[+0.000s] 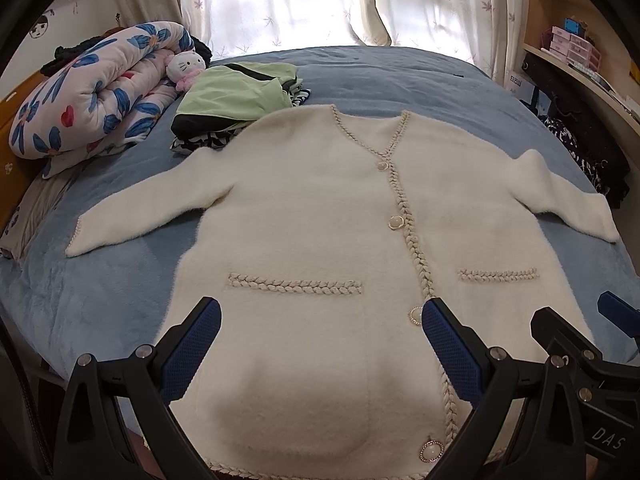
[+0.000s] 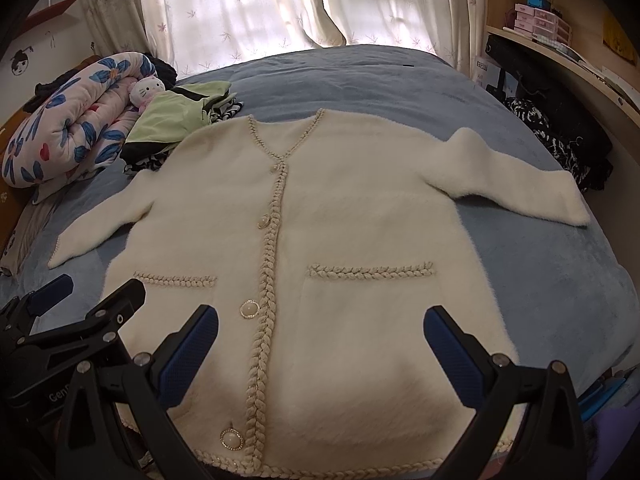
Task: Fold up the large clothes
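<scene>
A cream fuzzy cardigan (image 1: pixel 320 208) with braided trim, pearl buttons and two pockets lies flat and face up on the blue bed, sleeves spread to both sides; it also shows in the right wrist view (image 2: pixel 340 220). My left gripper (image 1: pixel 320 320) is open and empty, hovering over the left half of the hem. My right gripper (image 2: pixel 320 324) is open and empty over the right half of the hem. The right gripper shows at the right edge of the left wrist view (image 1: pixel 576 316), and the left gripper at the left edge of the right wrist view (image 2: pixel 96 292).
A stack of folded clothes, green on top (image 1: pixel 236 96), sits beyond the left shoulder. A rolled floral quilt (image 1: pixel 96 88) with a Hello Kitty plush (image 1: pixel 186 66) lies at far left. Dark clothes (image 1: pixel 588 156) hang by the shelves (image 1: pixel 576 56) at right. Curtains (image 1: pixel 320 0) are behind the bed (image 1: pixel 400 76).
</scene>
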Demonstrator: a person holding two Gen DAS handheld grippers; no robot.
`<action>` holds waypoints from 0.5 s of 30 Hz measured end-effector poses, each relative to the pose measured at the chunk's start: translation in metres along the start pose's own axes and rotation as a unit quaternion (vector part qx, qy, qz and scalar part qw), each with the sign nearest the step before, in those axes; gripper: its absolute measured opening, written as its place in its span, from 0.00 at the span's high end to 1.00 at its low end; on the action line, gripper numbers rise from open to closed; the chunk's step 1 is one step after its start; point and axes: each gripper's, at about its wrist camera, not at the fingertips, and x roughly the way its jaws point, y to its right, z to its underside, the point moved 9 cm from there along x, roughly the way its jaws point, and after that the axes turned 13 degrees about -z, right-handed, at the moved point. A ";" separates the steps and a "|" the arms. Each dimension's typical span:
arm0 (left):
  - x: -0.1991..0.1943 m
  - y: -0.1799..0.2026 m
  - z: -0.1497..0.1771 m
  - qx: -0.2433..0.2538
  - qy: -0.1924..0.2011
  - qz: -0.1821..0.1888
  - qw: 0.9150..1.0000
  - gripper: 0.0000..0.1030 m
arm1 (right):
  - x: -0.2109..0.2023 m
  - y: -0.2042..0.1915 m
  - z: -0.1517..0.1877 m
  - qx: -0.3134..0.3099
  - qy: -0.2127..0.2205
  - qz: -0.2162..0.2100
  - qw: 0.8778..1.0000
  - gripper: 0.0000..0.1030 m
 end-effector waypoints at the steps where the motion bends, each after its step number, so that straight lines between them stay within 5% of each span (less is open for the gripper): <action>1: 0.000 0.000 0.000 0.000 0.000 0.000 1.000 0.03 | 0.000 0.000 0.000 0.000 0.000 0.000 1.000 0.00; 15: -0.002 -0.001 0.001 -0.002 -0.003 -0.002 1.000 0.03 | -0.001 -0.002 0.003 0.004 0.000 -0.005 1.000 0.00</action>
